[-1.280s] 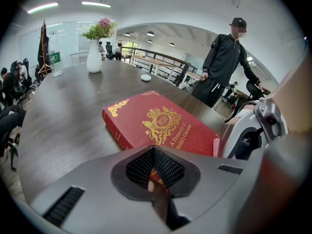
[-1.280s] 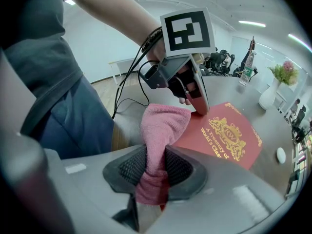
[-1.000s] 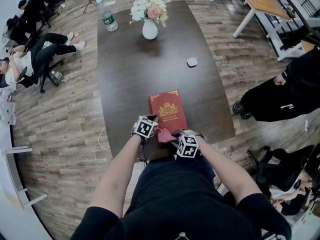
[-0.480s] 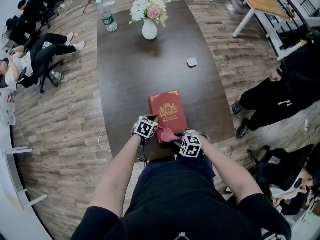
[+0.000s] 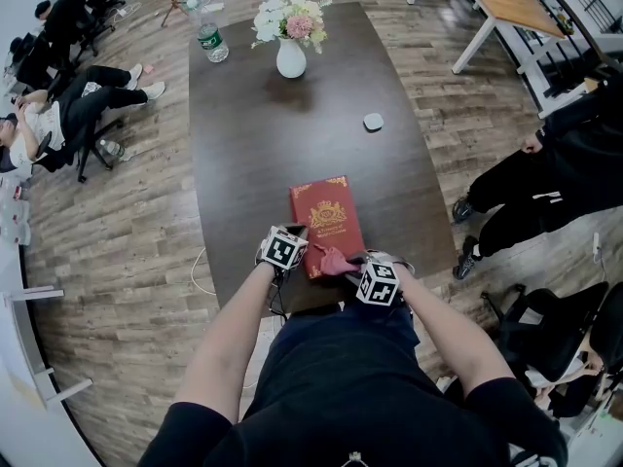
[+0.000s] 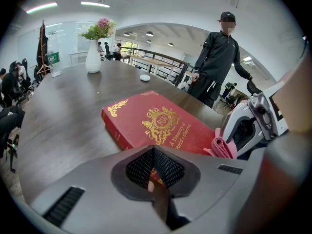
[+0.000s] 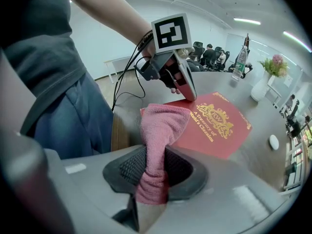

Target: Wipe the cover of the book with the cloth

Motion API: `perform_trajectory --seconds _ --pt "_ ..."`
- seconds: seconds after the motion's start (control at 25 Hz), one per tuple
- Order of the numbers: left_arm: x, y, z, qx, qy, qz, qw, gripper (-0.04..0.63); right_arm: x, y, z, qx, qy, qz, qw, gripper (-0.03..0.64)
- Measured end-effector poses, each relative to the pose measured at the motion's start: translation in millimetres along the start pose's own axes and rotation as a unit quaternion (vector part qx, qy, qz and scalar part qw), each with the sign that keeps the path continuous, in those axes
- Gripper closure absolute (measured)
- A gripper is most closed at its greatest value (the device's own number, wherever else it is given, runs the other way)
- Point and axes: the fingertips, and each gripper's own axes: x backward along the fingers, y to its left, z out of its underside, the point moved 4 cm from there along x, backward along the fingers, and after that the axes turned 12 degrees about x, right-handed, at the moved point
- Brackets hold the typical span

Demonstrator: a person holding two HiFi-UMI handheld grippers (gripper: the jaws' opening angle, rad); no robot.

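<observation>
By the book [image 5: 326,212], right gripper's [image 7: 155,172] own view shows jaws clamping cloth [image 7: 161,126]; left gripper's [image 6: 154,177] jaws closed.

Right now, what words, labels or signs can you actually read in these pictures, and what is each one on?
"RW": gold crest on the cover of the red book.
"A Treasury ... World's Classics": gold title under the crest; I cannot read the words between, and the pink cloth covers its edge.
Water bottle label: too small to read.
Green sign on the far wall: blurred.
Marker cube: black-and-white pattern, no words.
</observation>
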Motion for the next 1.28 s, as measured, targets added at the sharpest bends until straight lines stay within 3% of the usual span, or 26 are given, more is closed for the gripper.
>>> perform_trajectory --seconds 1.0,1.28 --pt "-1 1 0 -0.005 0.002 -0.004 1.0 0.6 22 -7 36 -0.017 0.023 0.012 1.0 0.506" --pt "0 1 -1 -0.009 0.001 -0.007 0.9999 0.6 28 -11 52 -0.052 0.033 0.017 0.998 0.506"
